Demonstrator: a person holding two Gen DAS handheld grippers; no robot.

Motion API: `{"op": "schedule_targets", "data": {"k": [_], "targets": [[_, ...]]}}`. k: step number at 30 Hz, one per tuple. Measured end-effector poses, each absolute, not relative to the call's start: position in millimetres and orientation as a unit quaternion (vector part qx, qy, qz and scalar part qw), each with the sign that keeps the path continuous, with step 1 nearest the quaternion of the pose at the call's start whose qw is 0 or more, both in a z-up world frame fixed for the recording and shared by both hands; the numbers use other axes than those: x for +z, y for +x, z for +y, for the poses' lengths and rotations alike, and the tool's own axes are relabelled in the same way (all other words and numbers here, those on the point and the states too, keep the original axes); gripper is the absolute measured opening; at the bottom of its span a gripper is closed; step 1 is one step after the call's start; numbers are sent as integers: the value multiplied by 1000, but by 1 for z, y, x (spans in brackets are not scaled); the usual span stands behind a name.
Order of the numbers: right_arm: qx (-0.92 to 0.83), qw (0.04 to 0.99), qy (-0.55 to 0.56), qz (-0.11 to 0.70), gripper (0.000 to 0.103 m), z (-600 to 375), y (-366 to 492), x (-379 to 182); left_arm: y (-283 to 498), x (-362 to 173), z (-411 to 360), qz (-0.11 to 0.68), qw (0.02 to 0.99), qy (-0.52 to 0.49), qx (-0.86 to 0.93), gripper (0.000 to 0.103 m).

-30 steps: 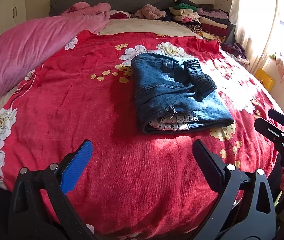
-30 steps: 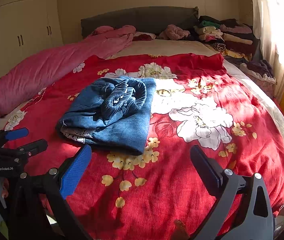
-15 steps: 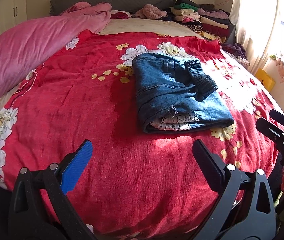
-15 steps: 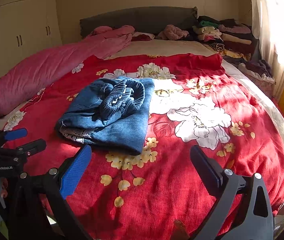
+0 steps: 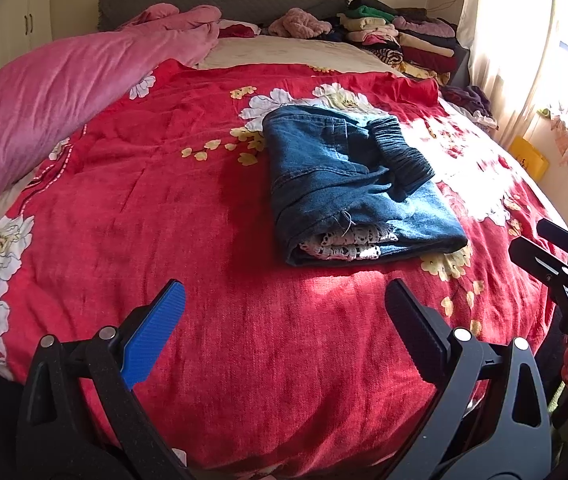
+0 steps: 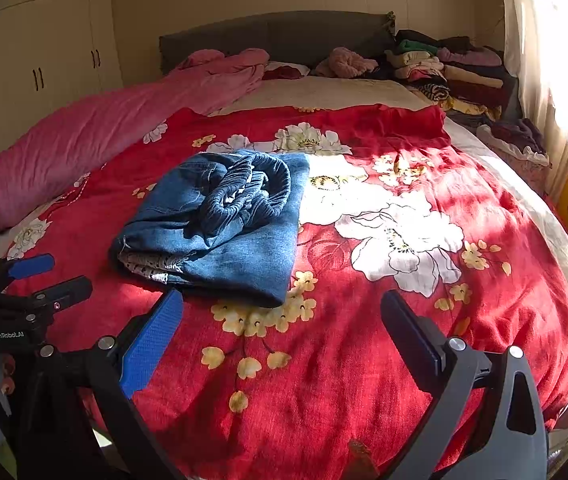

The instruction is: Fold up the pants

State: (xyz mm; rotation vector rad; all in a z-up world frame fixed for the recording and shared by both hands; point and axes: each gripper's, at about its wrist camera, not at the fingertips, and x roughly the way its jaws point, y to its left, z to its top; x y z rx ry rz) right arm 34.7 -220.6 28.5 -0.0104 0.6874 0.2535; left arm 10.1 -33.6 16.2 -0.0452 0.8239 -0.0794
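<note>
Denim pants (image 5: 348, 184) folded on bedspread (image 5: 172, 208) | ahead of both jaws | jaws wide apart, empty

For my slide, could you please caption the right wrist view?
Folded denim pants lying on red floral bedspread; right gripper open.

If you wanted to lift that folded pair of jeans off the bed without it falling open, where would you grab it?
Probably the thick folded edge of the jeans nearest the tongs, where the lace-trimmed layers stack. Come in low from the front so the open left tongs close across all layers; the loose elastic waistband on top would unroll.
</note>
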Motion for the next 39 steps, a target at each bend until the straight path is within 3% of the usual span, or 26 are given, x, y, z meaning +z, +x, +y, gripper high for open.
{"op": "schedule_targets", "data": {"k": [29,39], "targets": [[115,931,-10,347,99,-223,40,22,18,5,-25,425,905,-17,-4,94],[64,934,-6,352,99,-257,67,21,40,12,41,409,908,-68,52,94]]}}
